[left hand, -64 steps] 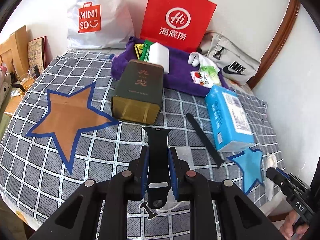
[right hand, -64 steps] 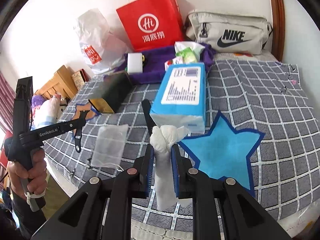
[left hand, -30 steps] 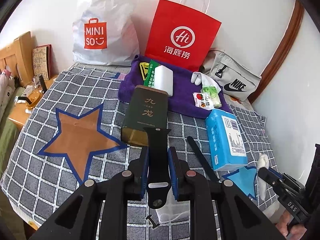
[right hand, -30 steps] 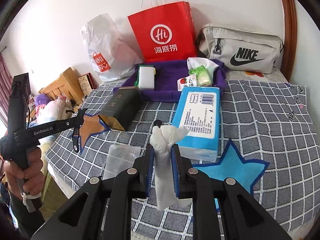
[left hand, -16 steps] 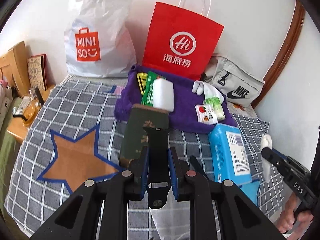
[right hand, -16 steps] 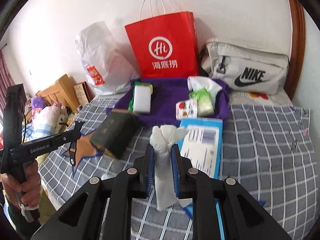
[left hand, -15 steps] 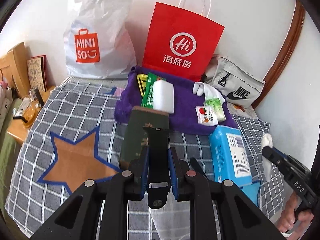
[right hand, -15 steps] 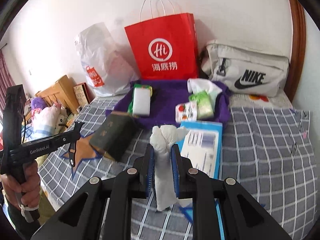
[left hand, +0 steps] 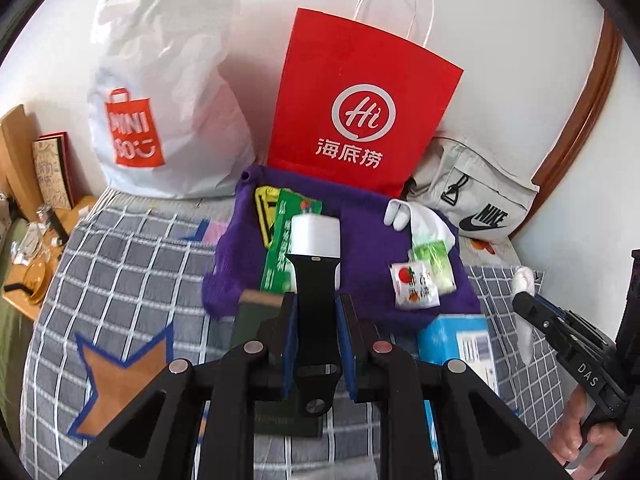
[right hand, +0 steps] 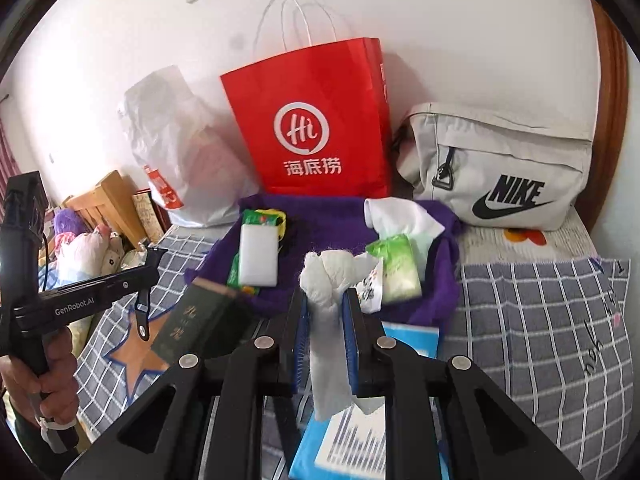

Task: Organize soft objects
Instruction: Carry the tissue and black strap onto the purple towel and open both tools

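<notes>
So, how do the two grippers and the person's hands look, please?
Both grippers are matte black with blue-padded fingers and silver rivets. The left gripper reads "GenRobot.AI" in white; the right gripper reads "DAS". The bare left hand has a white wrist strap.

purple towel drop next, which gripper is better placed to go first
Probably the right gripper. Its white cloth hangs just short of the purple towel, with open purple ahead. The left gripper, shut on the black strap, faces the white sponge.

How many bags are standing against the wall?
3: white Miniso bag on the left, red paper bag in the middle, grey Nike bag on the right. Others may be hidden.
</notes>
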A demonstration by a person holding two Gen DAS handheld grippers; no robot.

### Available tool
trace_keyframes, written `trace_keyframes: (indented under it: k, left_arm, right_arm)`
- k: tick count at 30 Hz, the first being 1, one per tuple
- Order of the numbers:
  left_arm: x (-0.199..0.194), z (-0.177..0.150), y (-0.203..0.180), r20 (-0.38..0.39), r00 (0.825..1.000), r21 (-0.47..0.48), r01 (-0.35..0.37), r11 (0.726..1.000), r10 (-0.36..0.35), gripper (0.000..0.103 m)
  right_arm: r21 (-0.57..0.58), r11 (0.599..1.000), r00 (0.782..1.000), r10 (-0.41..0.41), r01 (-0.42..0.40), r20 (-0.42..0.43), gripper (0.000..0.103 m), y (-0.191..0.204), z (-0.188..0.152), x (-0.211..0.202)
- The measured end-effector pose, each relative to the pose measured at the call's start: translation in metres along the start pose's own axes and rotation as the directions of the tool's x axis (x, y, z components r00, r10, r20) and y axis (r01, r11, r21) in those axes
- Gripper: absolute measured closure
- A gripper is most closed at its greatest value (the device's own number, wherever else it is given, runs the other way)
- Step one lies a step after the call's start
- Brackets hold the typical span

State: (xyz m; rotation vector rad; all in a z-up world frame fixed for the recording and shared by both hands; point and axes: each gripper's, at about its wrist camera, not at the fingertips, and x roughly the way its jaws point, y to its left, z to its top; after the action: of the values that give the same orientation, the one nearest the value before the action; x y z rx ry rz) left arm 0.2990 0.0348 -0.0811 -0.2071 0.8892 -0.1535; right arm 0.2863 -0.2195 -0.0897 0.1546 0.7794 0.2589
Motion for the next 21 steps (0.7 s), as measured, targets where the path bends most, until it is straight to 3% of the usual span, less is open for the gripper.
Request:
trace_keyframes:
  k: [9,17,21]
  left_arm:
    - [0.05,0.038,0.013,-0.025,0.999,-0.03,-0.021,0.999,0.02,0.085]
    - [0.087,0.063,0.031,-0.052,0.995,-0.041,-0.087,0.995,0.084,0.085]
    - [0.102,0.065,0.042,-0.069,0.995,-0.079,-0.072,0.994,0.067,0.084]
  right_arm:
    - [-0.01,1.0,0.999,-0.015,0.015,-0.036,0.086,-0.017,0.029,0.045]
    - [0.001,1.0,0.995,-0.017,0.017,-0.102,0.086,-0.037,0.043,0.091]
    - [-0.02,1.0,0.991,-0.019,0.017,-0.13,0.086,-0.039,0.043,0.107]
